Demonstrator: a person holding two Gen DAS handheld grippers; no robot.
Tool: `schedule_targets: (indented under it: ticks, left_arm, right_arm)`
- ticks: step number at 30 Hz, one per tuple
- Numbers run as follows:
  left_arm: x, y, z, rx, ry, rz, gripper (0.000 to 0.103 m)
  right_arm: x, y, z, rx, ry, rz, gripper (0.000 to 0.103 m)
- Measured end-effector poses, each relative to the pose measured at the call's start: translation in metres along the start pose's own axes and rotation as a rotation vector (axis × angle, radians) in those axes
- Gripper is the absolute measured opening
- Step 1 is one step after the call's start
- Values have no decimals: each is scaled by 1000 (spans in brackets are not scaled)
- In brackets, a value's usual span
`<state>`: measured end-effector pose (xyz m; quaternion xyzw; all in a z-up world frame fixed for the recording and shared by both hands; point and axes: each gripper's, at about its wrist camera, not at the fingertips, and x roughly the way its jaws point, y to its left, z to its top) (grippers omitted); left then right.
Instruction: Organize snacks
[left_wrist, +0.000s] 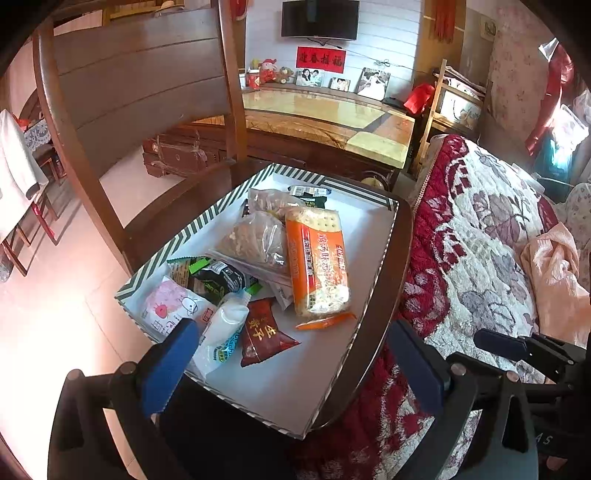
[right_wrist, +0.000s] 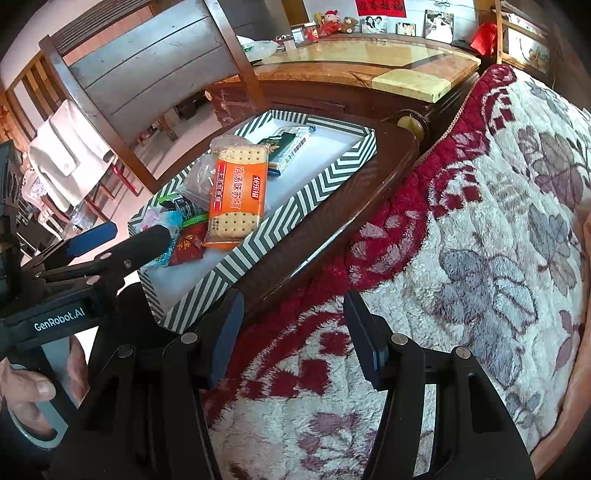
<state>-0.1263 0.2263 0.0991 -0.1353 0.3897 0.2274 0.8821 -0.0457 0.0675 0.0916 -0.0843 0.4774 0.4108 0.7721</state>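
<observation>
A white box with a green-striped rim (left_wrist: 207, 221) sits on a wooden chair seat. Inside lie an orange cracker pack (left_wrist: 317, 258), a clear bag of snacks (left_wrist: 255, 240), a green-black packet (left_wrist: 218, 277), a pink-and-white pack (left_wrist: 166, 306), a white-teal packet (left_wrist: 225, 332) and a dark red packet (left_wrist: 262, 336). My left gripper (left_wrist: 295, 365) hangs wide open over the box's near corner, its pads touching nothing. My right gripper (right_wrist: 295, 339) stands open over the blanket, right of the box (right_wrist: 332, 177), with nothing between its fingers.
The chair's tall back (left_wrist: 140, 85) rises behind the box. A red floral blanket (left_wrist: 480, 240) covers the surface to the right. A glossy-topped table (left_wrist: 325, 114) stands beyond. A person's hand (right_wrist: 29, 387) grips the left gripper's handle. Tiled floor lies at left.
</observation>
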Motion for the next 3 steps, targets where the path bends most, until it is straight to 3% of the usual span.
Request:
schedule_targets:
  ticks: [3]
  left_arm:
    - [-3, -5, -1, 17, -10, 5, 103]
  right_arm:
    - [-2, -3, -2, 6, -1, -2, 56]
